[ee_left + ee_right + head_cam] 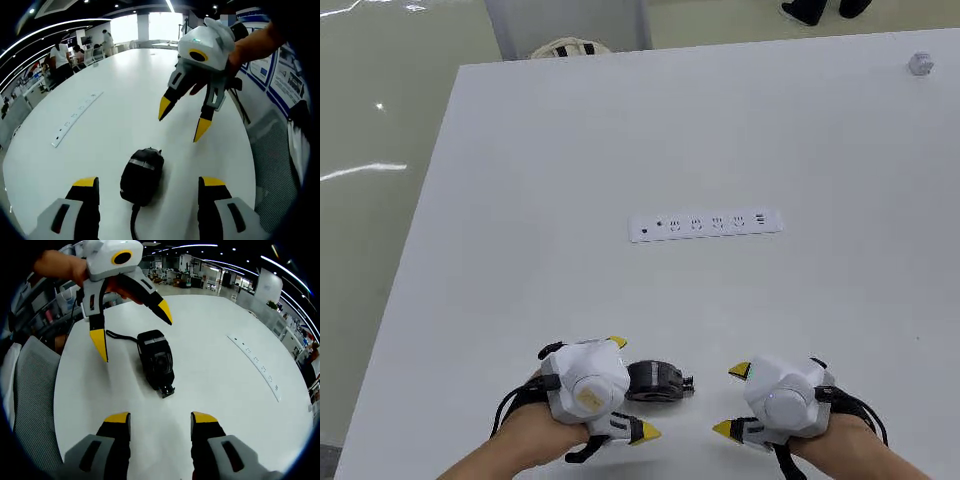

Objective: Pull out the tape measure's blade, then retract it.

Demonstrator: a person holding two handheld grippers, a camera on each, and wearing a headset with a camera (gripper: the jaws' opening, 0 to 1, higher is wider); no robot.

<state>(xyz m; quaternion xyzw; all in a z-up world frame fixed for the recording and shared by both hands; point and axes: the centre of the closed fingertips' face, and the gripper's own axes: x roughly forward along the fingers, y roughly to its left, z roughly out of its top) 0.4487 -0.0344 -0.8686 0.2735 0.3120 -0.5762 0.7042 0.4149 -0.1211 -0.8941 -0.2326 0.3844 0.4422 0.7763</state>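
We have both grippers wide open and holding nothing. The tape measure [142, 175] lies flat on the white tabletop [570, 150], between the two yellow-tipped jaws of the left gripper [149, 182] but touching neither. It sits ahead of the right gripper [160, 417], apart from its tips, with the blade's end hook [166, 390] pointing back toward them.

We judge the step in hand to be taking hold, with the blade not yet drawn. To do it well, we should close the left jaws squarely across the broad flanks of the case, low enough that it cannot roll or pop out. We should also keep the thin black wrist cord [116, 334], which trails from the far end, out of the pinch. Then the right jaws can come in level with the table and narrow onto the small hook tab. The pull should run straight along the blade's line, so the case does not twist in the left grip. For the retract, we should feed the blade back under control rather than let it snap.

The case looks like a rounded, compact block of black matt plastic or rubber with a grey band. The hook looks like a small metal lip. The tabletop is smooth and glossy, so an ungripped case would likely slide. A flat white power strip [705, 224] lies well beyond both sets of jaws.
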